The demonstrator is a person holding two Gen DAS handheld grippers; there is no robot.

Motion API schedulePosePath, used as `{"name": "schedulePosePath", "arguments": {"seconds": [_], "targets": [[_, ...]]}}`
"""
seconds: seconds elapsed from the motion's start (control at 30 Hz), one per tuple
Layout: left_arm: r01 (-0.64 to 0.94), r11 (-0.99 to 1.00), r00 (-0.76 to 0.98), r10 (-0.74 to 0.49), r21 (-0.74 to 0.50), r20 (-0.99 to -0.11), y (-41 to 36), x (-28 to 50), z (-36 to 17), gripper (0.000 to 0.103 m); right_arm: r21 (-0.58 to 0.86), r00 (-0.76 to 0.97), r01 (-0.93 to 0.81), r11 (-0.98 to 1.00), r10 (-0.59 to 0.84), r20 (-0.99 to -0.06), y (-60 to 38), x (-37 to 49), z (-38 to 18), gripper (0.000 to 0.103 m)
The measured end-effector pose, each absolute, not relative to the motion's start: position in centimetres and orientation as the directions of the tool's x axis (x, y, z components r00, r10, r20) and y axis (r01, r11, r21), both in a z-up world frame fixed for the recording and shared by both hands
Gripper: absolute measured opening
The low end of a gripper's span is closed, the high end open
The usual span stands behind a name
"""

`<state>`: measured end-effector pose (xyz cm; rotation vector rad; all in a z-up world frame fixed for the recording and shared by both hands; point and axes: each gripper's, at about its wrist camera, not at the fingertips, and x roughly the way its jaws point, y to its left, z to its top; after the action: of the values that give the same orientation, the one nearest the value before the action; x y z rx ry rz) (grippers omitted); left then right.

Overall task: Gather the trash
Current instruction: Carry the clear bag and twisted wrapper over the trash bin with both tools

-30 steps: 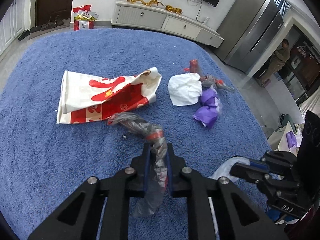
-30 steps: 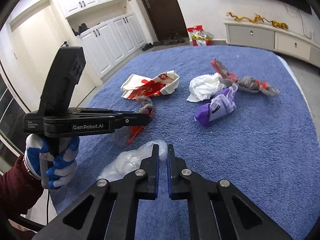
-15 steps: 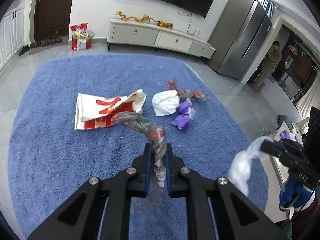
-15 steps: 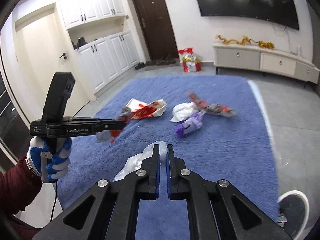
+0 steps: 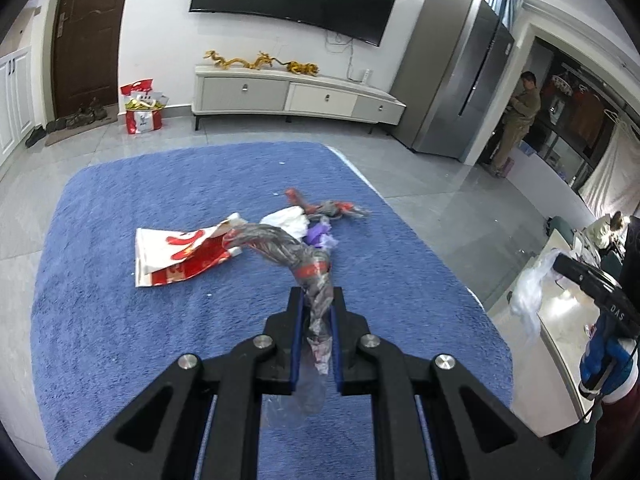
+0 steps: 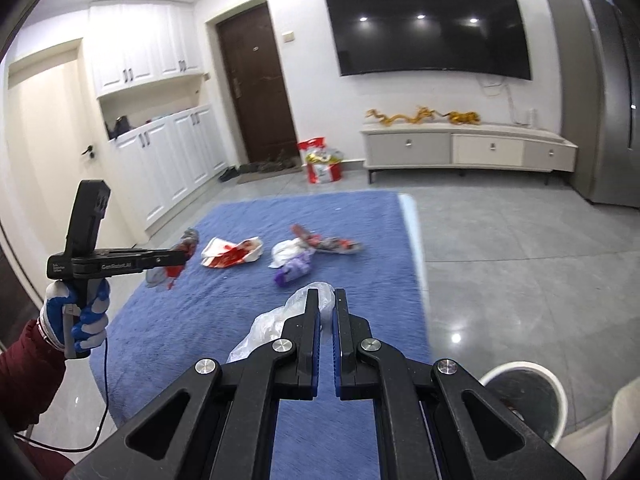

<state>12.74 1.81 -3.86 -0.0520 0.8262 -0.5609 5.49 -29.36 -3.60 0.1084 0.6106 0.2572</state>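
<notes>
On the blue pile rug [image 6: 248, 316], paper scraps lie at twelve o'clock. The left gripper [image 5: 316, 300] pinches a twisted grey-and-red plastic wrapper [image 5: 288, 250]; the right gripper [image 6: 327, 304] pinches a clear crumpled plastic bag [image 6: 276, 316]. Keep both grips firm until over the white round bin [image 6: 520, 396] at four o'clock.

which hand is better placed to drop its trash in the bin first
Right, probably. The white bin shows just below and right of the right gripper, shut on a clear plastic bag. The left gripper, clamping a twisted grey wrapper, sits over the blue rug.

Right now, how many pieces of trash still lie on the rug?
4, clustered mid-rug: red-white bag, white wad, purple wrapper, grey-red wrapper. Smaller bits may be hidden.
</notes>
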Motion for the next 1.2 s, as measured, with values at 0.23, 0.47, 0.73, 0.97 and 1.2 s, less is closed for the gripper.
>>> {"name": "schedulePosePath", "arguments": {"seconds": [0.23,0.47,0.73,0.97,1.2], "targets": [[0.500,0.831,0.515,-0.511,-0.243,-0.688,-1.3,12.8,-3.7,0.011,0.174,0.818,-0.114,0.978,0.192,-0.543,-33.1,3.1,-3.4,0.005],[0.542,0.809,0.485,-0.521,-0.226,-0.703,-4.8,13.1,-3.9,0.011,0.173,0.824,-0.038,0.984,0.128,-0.551,-36.4,1.9,-4.2,0.005],[0.601,0.775,0.442,-0.525,-0.194,-0.727,-10.2,13.2,-4.3,0.011,0.198,0.822,0.040,0.979,0.081,-0.564,-40.2,1.0,-6.0,0.005],[0.659,0.735,0.398,-0.519,-0.158,-0.757,-15.9,13.0,-5.2,0.011,0.219,0.815,0.110,0.969,0.038,-0.579,-43.7,0.4,-8.0,0.005],[0.733,0.666,0.322,-0.518,-0.137,-0.792,-23.6,12.6,-6.5,0.011,0.194,0.792,0.204,0.960,-0.045,-0.609,-47.6,0.5,-10.1,0.005]]}}
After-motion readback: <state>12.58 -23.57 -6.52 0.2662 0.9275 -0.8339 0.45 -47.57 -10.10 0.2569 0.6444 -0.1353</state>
